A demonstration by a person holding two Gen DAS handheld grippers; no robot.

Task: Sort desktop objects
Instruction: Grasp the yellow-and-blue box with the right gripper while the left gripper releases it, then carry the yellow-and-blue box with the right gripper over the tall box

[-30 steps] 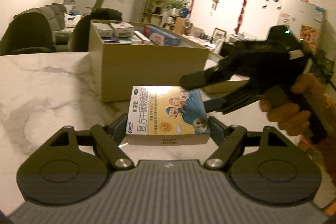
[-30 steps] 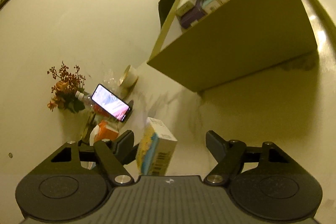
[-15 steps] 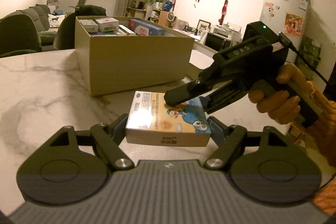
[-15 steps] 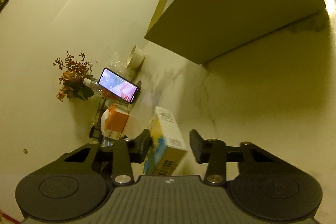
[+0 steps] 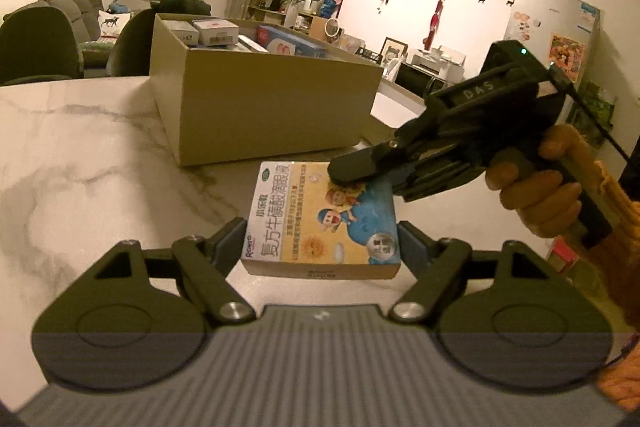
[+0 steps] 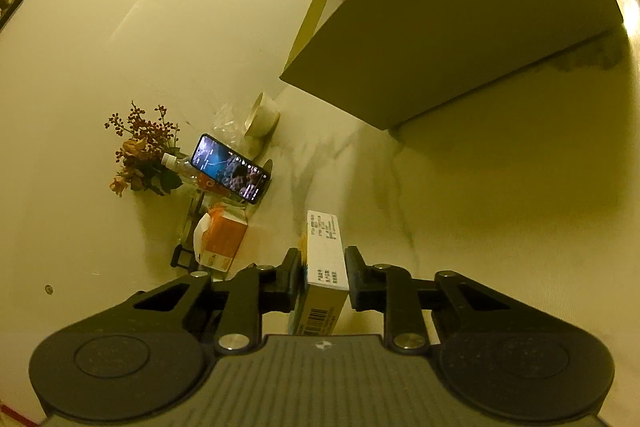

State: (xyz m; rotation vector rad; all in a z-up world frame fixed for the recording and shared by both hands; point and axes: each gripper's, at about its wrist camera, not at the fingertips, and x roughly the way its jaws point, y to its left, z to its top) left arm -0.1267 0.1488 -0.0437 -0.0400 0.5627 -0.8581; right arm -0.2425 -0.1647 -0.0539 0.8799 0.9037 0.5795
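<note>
Since the medicine box (image 5: 324,223) sits pinched in both my hand-held grippers, left hand-held gripper (image 5: 320,243) across its width and right hand-held gripper (image 6: 322,273), just closed, on its thin faces, its long axis points at 12 o'clock; the cardboard box (image 5: 264,107) waits at 11 across bare counter (image 5: 80,163).
</note>
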